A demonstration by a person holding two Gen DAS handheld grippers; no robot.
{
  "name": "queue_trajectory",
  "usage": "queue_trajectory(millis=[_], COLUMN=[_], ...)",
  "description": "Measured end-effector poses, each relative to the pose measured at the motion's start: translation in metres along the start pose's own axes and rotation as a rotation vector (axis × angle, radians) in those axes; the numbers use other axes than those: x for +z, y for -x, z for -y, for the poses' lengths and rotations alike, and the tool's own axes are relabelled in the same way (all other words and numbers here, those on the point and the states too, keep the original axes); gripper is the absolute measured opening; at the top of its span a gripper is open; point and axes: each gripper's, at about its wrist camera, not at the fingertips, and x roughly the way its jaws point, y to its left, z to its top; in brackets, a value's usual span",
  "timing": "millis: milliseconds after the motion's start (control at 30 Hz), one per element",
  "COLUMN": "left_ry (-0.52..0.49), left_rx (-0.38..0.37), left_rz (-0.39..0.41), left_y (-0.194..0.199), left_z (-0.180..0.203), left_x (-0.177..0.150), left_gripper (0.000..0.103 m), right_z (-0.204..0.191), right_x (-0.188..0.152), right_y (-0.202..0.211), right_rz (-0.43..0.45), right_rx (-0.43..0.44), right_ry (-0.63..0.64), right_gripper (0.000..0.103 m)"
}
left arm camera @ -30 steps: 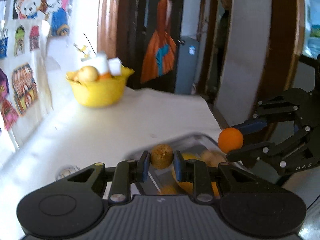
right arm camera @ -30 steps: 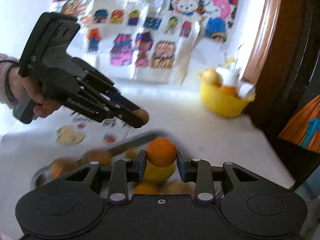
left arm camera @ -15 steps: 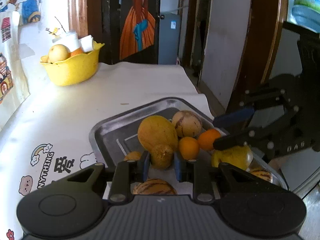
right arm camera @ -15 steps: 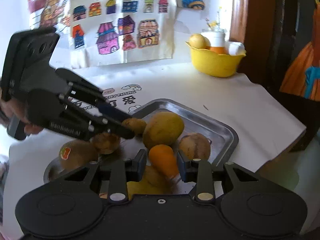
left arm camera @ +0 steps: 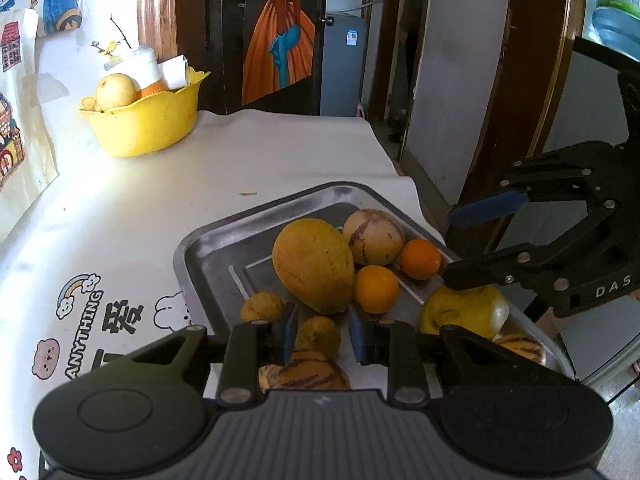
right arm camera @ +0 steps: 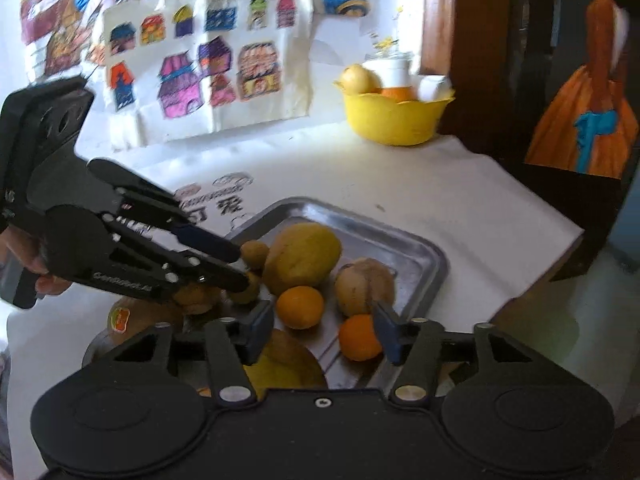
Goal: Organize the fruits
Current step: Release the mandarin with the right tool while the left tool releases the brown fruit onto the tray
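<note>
A steel tray (left arm camera: 224, 240) (right arm camera: 404, 236) on the white tablecloth holds several fruits: a big yellow mango (left arm camera: 312, 264) (right arm camera: 302, 258), two oranges (left arm camera: 376, 289) (left arm camera: 420, 259), striped pale melons (left arm camera: 373, 237) and small brownish-yellow fruits. My left gripper (left arm camera: 322, 338) is open just above the tray, with a small brownish fruit (left arm camera: 319, 336) lying between its fingers, free of the pads. My right gripper (right arm camera: 324, 330) is wide open over the tray's near edge; the orange (right arm camera: 359, 337) lies in the tray next to its right finger. Each gripper shows in the other's view (left arm camera: 480, 240) (right arm camera: 232, 264).
A yellow bowl (left arm camera: 148, 120) (right arm camera: 394, 120) with a pear, an orange and white cups stands at the table's far corner by the wall. Children's drawings (right arm camera: 208, 64) hang on the wall. The table edge drops off just beyond the tray, towards a dark doorway.
Both grippers came down to the tray and opened. The right one let its orange go into the tray; the left one let go of the small brownish fruit.
</note>
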Motion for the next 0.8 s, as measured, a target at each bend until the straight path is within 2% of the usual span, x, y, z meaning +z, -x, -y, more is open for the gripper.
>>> queue_trajectory(millis=[33, 100, 133, 167, 233, 367, 433, 633, 800], left_ry=[0.001, 0.009, 0.016, 0.027, 0.042, 0.121, 0.175, 0.301, 0.340], left_rx=[0.003, 0.010, 0.015, 0.021, 0.026, 0.051, 0.073, 0.118, 0.215], left_rz=[0.003, 0.015, 0.024, 0.039, 0.062, 0.133, 0.176, 0.233, 0.265], left_y=[0.003, 0.010, 0.014, 0.021, 0.030, 0.058, 0.075, 0.112, 0.137], left_z=[0.000, 0.001, 0.001, 0.002, 0.003, 0.004, 0.005, 0.008, 0.017], left_x=[0.000, 0.001, 0.001, 0.000, 0.000, -0.009, -0.019, -0.057, -0.095], left_gripper=[0.035, 0.048, 0.061, 0.067, 0.071, 0.097, 0.102, 0.102, 0.102], right_z=[0.001, 0.002, 0.001, 0.000, -0.003, -0.017, -0.025, -0.066, -0.107], right_x=[0.000, -0.001, -0.001, -0.001, -0.003, -0.009, -0.014, -0.033, -0.057], right_y=[0.004, 0.016, 0.024, 0.029, 0.043, 0.064, 0.071, 0.089, 0.106], right_rz=[0.010, 0.035, 0.051, 0.064, 0.095, 0.128, 0.137, 0.187, 0.251], right_rx=[-0.014, -0.040, -0.056, -0.068, -0.087, -0.126, -0.128, -0.157, -0.176], right_ry=[-0.014, -0.040, -0.051, -0.060, -0.082, -0.137, -0.165, -0.174, -0.178], right_gripper=[0.066, 0.073, 0.078, 0.083, 0.086, 0.091, 0.093, 0.099, 0.102])
